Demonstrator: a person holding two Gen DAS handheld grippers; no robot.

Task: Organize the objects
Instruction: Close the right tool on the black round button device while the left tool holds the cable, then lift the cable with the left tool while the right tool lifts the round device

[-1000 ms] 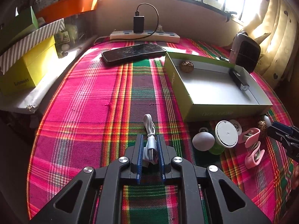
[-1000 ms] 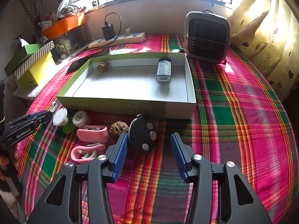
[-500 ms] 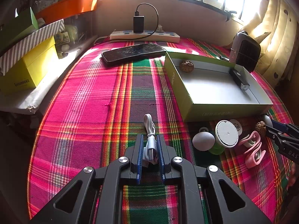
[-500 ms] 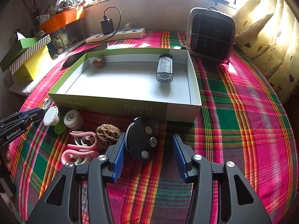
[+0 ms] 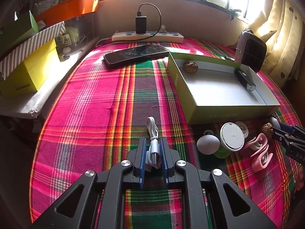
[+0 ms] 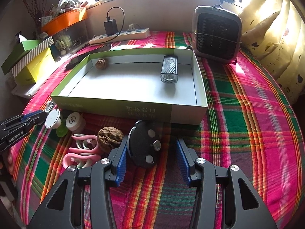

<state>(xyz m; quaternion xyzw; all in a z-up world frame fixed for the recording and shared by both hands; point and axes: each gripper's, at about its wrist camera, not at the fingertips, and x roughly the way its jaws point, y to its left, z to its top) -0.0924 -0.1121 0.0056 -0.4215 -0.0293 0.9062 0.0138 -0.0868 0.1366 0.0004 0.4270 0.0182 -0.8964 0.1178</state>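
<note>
Right gripper, jaws closing around black disc with three silver studs, left pad touching, right pad apart. Left gripper clenched on coiled white USB cable above plaid bench.

Just left of disc: walnut, pink clips, white caps. Directly behind: green box, walnut and grey light inside. Farther back: phone, power strip, fan.

"GenRobot.AI" legible on left gripper; Chinese print on box wall, unreadable.
</note>
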